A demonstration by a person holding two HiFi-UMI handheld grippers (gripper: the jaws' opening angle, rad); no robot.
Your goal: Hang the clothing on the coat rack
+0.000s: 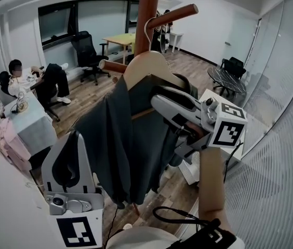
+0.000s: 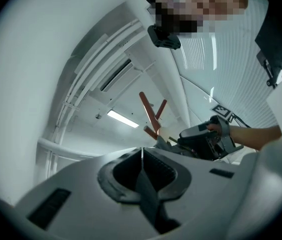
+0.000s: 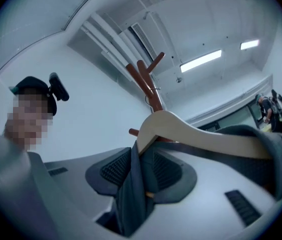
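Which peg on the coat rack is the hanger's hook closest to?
The upper peg, slanting up to the right: the hook sits by its base. The lower peg juts left, further down, beside the hanger.

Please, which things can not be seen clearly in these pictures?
- Lower pole of the coat rack: head view, behind the grey garment.
- Rack top: head view, cut off by the upper edge.
- Whether the hanger hook rests on a peg: head view, too small against the pole.
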